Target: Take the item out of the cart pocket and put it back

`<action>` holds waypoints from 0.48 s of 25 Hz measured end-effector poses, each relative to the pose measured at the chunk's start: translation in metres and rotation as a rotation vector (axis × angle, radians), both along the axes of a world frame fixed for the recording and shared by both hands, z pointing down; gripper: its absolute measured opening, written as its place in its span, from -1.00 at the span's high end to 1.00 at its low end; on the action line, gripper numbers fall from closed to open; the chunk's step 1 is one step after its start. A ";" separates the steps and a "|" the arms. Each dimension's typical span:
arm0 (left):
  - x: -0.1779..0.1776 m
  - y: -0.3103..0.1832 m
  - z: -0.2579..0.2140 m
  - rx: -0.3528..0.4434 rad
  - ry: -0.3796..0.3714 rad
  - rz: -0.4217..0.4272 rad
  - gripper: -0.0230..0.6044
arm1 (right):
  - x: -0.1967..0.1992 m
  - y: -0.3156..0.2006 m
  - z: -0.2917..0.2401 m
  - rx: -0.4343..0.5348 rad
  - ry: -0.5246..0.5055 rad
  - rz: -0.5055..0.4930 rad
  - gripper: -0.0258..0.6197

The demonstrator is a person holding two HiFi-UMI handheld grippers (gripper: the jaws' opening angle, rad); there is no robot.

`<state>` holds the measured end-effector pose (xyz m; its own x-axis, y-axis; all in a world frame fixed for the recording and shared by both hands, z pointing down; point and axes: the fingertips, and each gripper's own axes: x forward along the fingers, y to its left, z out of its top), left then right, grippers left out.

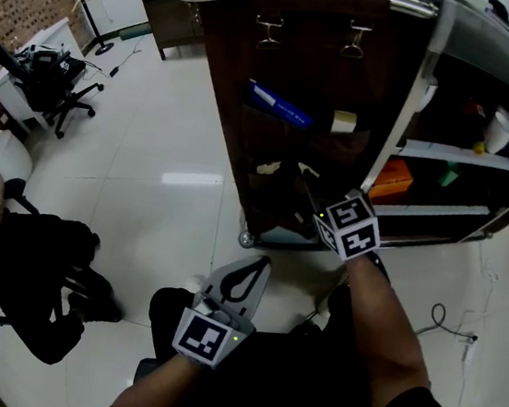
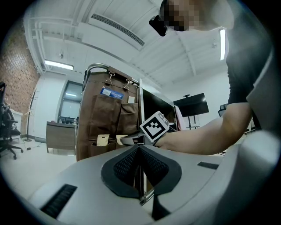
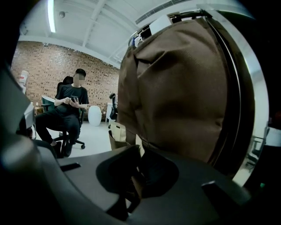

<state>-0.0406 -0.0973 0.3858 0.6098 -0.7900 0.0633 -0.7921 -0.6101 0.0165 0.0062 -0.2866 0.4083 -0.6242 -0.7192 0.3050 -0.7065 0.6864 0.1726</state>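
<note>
Two states | left gripper [image 2: 138,151]: closed, empty | right gripper [image 3: 138,151]: clamped on tan card [image 3: 138,184] at cart pocket [image 1: 275,191]

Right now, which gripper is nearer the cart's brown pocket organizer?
Right. The right gripper is low at the pocket organizer, shut on a tan card; the left gripper sits back over the floor, shut.

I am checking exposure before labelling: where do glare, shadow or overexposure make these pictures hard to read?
Head view: a glare patch on the floor; the cart is dark and its pockets underexposed. Left gripper view: the ceiling lamp is blown out, corners black. Right gripper view: the right gripper lies in shadow, so the tan card in its fingers barely shows.
</note>
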 end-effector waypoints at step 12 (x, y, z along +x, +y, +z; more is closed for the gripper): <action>0.000 0.000 0.000 0.002 -0.004 0.003 0.93 | 0.004 0.015 -0.048 0.055 -0.088 -0.007 0.84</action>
<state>-0.0406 -0.0968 0.3857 0.6119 -0.7883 0.0643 -0.7904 -0.6125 0.0124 0.0102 -0.2714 0.3600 -0.6516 -0.7293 0.2089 -0.7161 0.6822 0.1481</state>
